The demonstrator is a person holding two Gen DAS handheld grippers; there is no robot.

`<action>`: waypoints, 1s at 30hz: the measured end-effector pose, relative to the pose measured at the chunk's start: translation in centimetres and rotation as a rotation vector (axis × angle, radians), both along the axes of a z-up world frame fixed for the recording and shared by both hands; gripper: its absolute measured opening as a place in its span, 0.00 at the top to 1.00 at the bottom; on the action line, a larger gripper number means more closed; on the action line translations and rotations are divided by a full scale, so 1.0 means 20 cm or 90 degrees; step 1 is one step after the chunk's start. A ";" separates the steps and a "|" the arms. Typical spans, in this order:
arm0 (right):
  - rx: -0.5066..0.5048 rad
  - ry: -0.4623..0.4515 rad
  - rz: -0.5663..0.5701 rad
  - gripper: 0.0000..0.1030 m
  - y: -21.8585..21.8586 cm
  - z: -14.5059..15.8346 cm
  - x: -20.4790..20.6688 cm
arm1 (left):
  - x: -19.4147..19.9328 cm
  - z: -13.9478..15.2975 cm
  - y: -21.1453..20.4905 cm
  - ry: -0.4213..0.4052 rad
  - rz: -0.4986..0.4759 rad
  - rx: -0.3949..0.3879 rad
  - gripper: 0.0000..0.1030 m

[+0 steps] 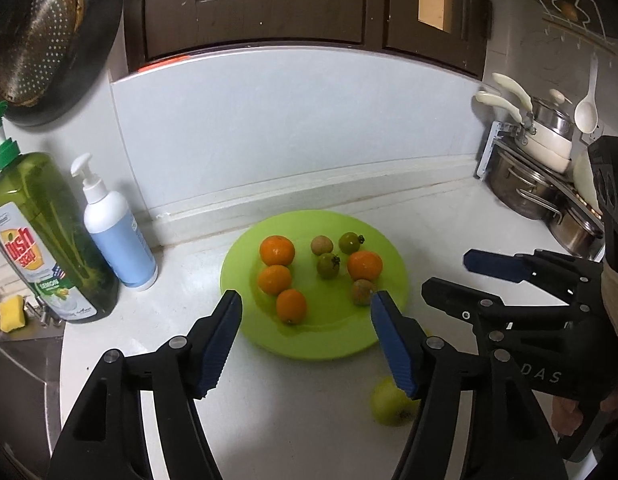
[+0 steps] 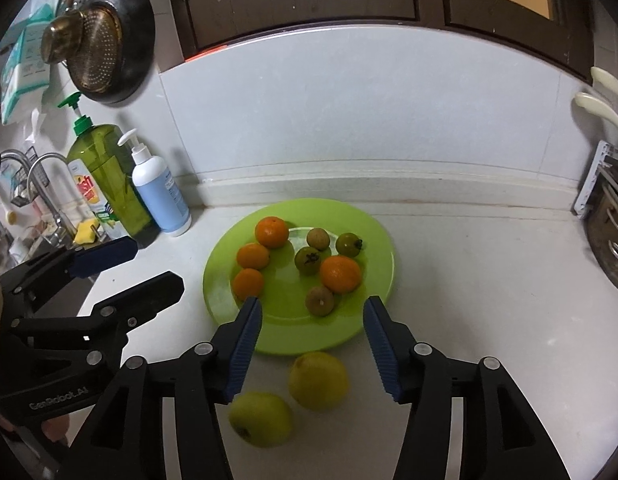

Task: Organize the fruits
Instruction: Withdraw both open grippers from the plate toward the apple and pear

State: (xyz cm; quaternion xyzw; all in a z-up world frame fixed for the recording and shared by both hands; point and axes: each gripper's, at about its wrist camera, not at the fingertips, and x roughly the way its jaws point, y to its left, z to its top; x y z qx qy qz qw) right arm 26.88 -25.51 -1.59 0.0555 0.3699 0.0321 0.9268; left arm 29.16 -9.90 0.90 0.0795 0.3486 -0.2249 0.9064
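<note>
Yellow-green round apples sit off the flat green plate; both grippers gape half-open, empty, and could nudge them rolling.

I see a white kitchen counter. A lime-green plate sits near its back edge, two yellow-green apples just before it, and a dish-soap bottle and pump bottle toward the sink-side edge.

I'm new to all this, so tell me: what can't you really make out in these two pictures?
- Yellow-green apple, left wrist view: partly hidden behind the left gripper finger, blurred.
- Pots, right wrist view: cut off by the edge.
- Blue bottle label, right wrist view: too small to read.
</note>
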 end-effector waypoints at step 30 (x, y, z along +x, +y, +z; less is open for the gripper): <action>-0.026 0.064 -0.020 0.38 -0.14 -0.21 -0.30 | -0.28 -0.32 -0.17 0.095 -0.071 0.001 0.31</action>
